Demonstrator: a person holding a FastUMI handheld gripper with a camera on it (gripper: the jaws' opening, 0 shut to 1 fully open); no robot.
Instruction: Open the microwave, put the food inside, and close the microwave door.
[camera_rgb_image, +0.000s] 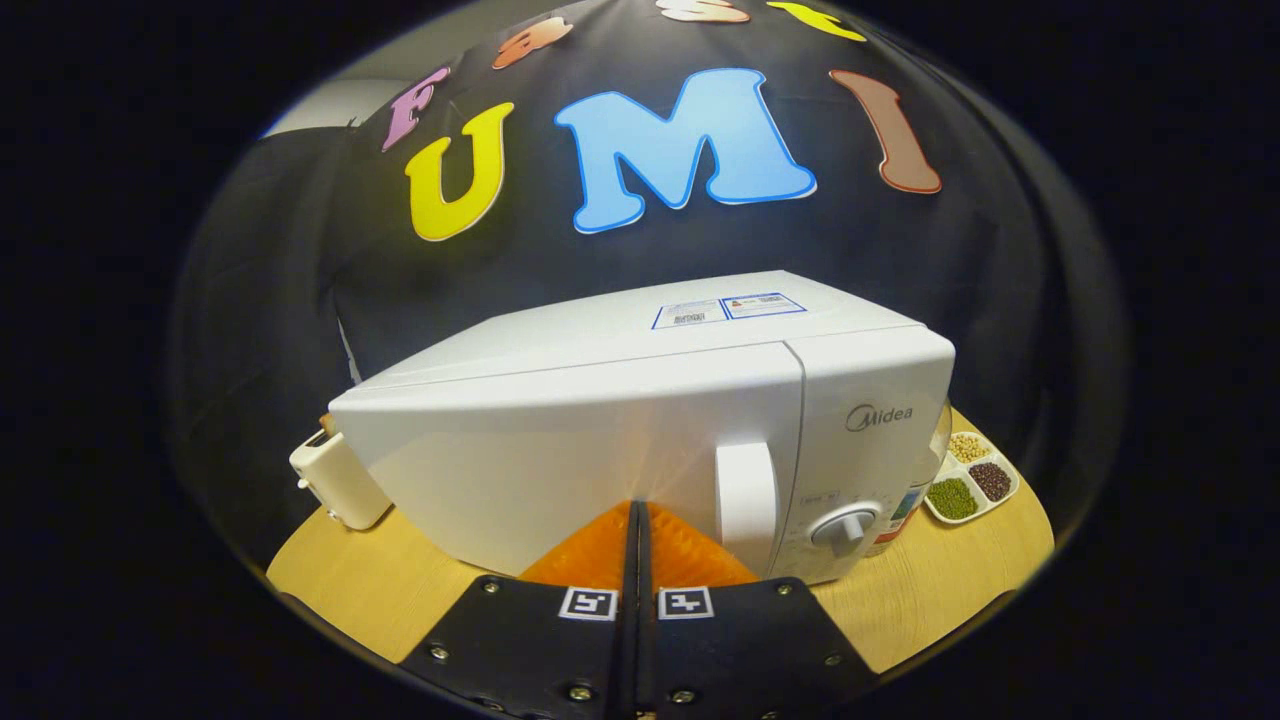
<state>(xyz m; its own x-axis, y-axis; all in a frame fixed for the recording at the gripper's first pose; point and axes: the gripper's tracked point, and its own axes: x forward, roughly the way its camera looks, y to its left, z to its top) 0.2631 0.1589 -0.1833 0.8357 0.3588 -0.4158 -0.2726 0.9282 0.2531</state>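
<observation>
- A toaster (335, 487) is standing on the wooden worktop (380, 585), just beside the left end of the microwave, with a slice of something peeking out of its top.
- The microwave (620, 440) is sitting in the middle of the worktop, turned at an angle so that its front is facing the tool, and its door (560, 460) is lying flush with the body, closed.
- 2 stickers are showing on the top of the microwave, toward its right side; they are too small to make out.
- The tool (638, 515) is pointing straight at the door, its 2 fingers pressed together with nothing between them, and their tips are sitting right at the lower part of the door; whether they are touching it I cannot tell.
- The door handle (746, 505) is standing upright just to the right of the fingertips, apart from them.
- A round dial (845, 527) is sitting on the control panel, to the right of the handle, with small buttons above it.
- A clear container is showing partly from behind the right corner of the microwave.
- A divided tray (1005, 495) is resting on the worktop to the right of the microwave, holding pale, dark and green grains in 3 separate compartments.
</observation>
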